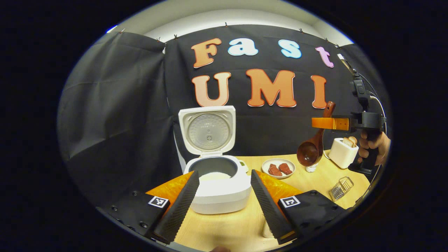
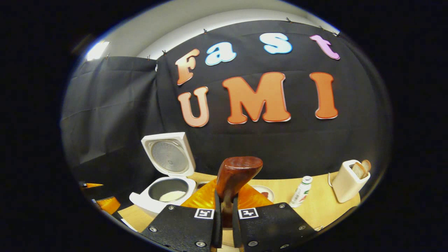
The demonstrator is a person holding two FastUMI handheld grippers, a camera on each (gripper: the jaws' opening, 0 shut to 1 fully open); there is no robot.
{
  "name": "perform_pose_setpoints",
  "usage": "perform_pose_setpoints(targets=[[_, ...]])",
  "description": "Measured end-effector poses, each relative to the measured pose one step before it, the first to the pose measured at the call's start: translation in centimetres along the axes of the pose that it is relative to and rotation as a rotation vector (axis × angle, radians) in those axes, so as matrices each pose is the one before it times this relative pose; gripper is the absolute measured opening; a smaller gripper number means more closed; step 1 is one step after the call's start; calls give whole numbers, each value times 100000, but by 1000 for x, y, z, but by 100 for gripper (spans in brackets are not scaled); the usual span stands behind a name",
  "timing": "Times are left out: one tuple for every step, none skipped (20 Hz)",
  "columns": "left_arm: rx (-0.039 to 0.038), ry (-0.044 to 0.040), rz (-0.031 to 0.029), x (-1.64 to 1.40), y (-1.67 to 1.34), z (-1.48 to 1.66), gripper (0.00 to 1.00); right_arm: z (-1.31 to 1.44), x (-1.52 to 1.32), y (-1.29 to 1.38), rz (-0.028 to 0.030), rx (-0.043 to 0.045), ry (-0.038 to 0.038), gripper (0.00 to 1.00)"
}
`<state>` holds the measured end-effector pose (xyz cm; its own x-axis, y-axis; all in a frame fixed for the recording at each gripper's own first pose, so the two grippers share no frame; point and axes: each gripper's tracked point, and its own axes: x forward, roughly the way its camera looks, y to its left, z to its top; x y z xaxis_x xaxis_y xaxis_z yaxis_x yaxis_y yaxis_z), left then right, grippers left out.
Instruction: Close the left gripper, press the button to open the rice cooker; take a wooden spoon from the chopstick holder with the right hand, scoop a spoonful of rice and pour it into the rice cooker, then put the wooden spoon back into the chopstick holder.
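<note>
The left claw (image 1: 224, 196) gapes before the open rice cooker (image 1: 217, 182); the right claw (image 1: 327, 123) grips the wooden spoon (image 1: 313, 145).

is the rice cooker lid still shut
No, the rice cooker has its lid standing open and upright, with white rice showing in the pot.

Both views are quite dim at the edges and brighter in the centre. The light comes from above; a bright patch glows at the upper left in the right gripper view. The desk (image 1: 241, 224) is evenly lit, with soft shadows under the rice cooker (image 1: 217, 182). Fisheye distortion bends the wall cloth strongly near the borders. The wooden spoon (image 2: 232, 178), very close to the lens in the right gripper view, looks slightly blurred.
</note>
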<state>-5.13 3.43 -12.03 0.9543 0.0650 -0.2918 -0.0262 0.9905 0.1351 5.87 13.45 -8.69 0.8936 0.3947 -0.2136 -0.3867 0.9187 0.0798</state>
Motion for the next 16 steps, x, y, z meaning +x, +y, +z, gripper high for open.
perform_pose_setpoints(targets=[[559, -263, -709, 3, -839, 297, 100, -297, -875, -1602, -2830, 884, 232, 11], [-25, -67, -435, 106, -720, 219, 99, -443, -714, -1635, -2538, 695, 528, 11], [-524, 465, -343, -28, -732, 101, 100, -714, -662, -1500, -2881, 969, 945, 11], [-914, 563, -216, 65, -647, 38, 100, -632, -527, -1404, -2753, 980, 1511, 11], [-1140, 702, -335, 98, -704, -83, 100, -613, -590, -1441, -2491, 1305, 1337, 11], [-743, 740, -278, -15, -555, -98, 100, -314, -564, -1510, -2513, 1516, 739, 11], [-422, 383, 121, -58, -399, 71, 100, -294, -346, -1522, -2489, 1523, 543, 11], [141, 344, 5, -30, -303, 6, 100, -363, -298, -1328, -2118, 934, 528, 11], [171, 62, 381, 24, -298, 30, 100, -334, -241, -1379, -2478, 690, 728, 11], [271, 130, 116, 148, -110, 150, 100, -1260, -888, -588, -2472, 433, 890, 11], [130, -125, 446, -77, -249, -62, 100, -365, -365, -1357, -2666, 1048, 758, 11], [156, 127, 112, 59, -130, 137, 100, -436, -214, -1281, -2203, 1139, 793, 11], [160, -51, 341, -114, -180, 12, 100, -169, -182, -1315, -2313, 1669, -172, 11], [93, -91, 423, -130, -290, 109, 99, -488, -122, -1217, -1987, 1718, 351, 11], [-198, 29, 497, -9, 89, 39, 100, -509, -94, -1119, -1555, 2040, 1143, 11], [-411, -49, 379, 20, -28, 32, 100, -486, 24, -941, -1331, 2102, 1534, 11]])
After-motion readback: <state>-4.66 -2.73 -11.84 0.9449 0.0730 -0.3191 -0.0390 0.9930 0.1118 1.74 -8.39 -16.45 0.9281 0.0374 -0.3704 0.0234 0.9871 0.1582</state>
